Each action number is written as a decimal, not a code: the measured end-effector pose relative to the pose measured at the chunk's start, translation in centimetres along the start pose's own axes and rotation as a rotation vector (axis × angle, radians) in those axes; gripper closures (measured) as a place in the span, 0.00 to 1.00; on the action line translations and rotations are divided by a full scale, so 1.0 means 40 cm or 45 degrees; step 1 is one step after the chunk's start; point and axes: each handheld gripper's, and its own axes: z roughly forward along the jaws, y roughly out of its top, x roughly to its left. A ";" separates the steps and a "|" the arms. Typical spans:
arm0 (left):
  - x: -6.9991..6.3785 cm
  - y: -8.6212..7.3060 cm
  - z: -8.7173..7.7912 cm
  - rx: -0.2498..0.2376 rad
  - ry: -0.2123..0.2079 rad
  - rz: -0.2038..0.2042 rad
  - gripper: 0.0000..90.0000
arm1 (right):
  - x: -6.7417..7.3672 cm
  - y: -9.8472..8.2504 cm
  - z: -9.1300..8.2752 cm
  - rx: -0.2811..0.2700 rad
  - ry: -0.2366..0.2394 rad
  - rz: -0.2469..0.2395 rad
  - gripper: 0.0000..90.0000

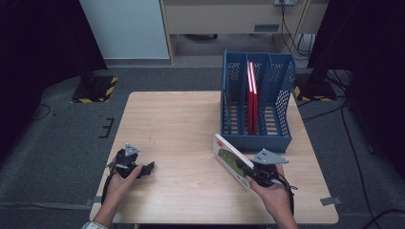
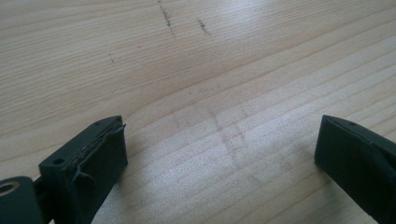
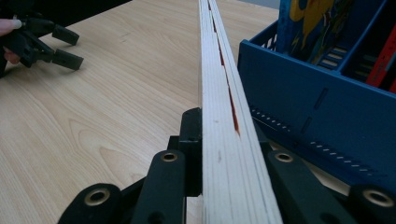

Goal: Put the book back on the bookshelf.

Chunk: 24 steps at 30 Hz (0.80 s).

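Left: the left gripper (image 1: 149,167) rests low over the bare table (image 1: 181,124) near its left front edge, jaws spread wide with nothing between them.

Centre-right: the right gripper (image 1: 248,171) is clamped on a thin book (image 1: 230,160), held on edge and tilted, just in front of the blue rack (image 1: 256,138) and apart from it. In the right gripper view the pads press both covers near one end of the book (image 3: 219,116), whose page block runs away from the camera.

Right: the rack's middle bay holds red books (image 1: 252,98).

The book is probably light and stiff along its length, with smooth covers likely to slip; gripped at one end, it may sag or swing. A hold nearer the middle of the spine would steady it.
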 end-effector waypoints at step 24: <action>0.000 0.000 0.000 0.001 0.000 -0.001 0.01 | -0.013 -0.013 -0.057 -0.021 -0.014 0.033 0.84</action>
